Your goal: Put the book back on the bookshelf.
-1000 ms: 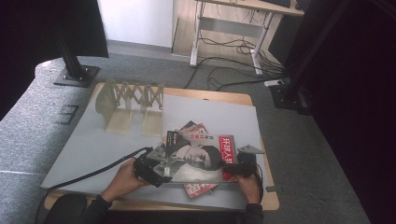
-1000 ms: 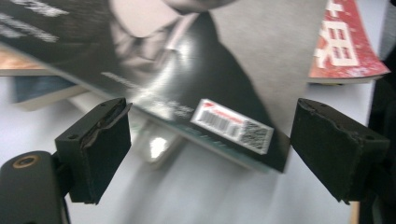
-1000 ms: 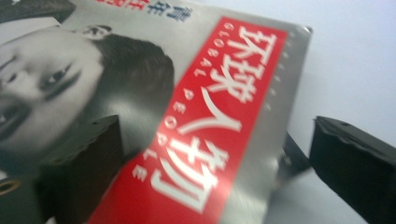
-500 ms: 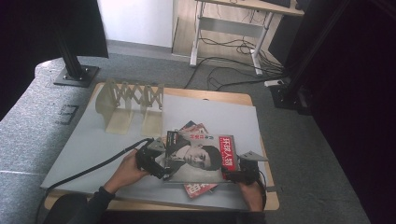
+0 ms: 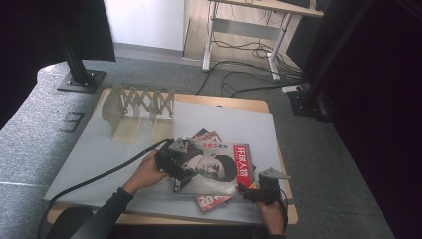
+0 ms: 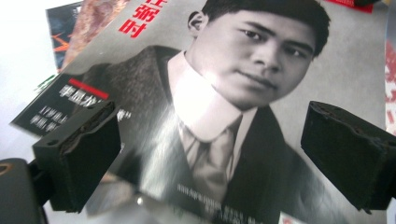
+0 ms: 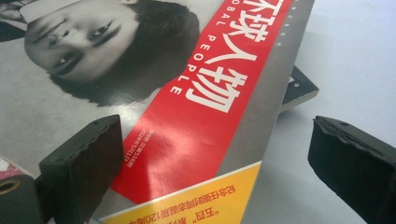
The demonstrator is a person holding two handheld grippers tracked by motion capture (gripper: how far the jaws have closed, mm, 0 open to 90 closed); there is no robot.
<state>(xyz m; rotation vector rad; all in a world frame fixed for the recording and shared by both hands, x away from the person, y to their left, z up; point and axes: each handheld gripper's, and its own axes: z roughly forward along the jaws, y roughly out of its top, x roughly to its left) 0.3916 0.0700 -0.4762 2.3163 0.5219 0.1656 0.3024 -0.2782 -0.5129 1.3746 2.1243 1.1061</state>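
Note:
A grey magazine (image 5: 219, 169) with a man's portrait and a red title band lies flat on top of a small pile. My left gripper (image 5: 185, 172) hovers over its left edge, and in the left gripper view (image 6: 215, 154) the jaws stand wide apart above the cover (image 6: 224, 93). They have just been opening, and nothing is between them. My right gripper (image 5: 251, 191) is at the magazine's near right corner. It is open (image 7: 219, 163), with the red band (image 7: 196, 107) beneath it and neither pad touching anything.
Other magazines poke out from under the top one (image 5: 211, 201) (image 6: 60, 28) (image 7: 299, 91). A wooden accordion rack (image 5: 142, 107) stands at the back left of the grey mat (image 5: 224, 119). A black stand (image 5: 79, 74) is beyond the table's left corner.
My left gripper has moved away from the near edge and onto the magazine's left side. My right gripper has slid a little toward the near right corner.

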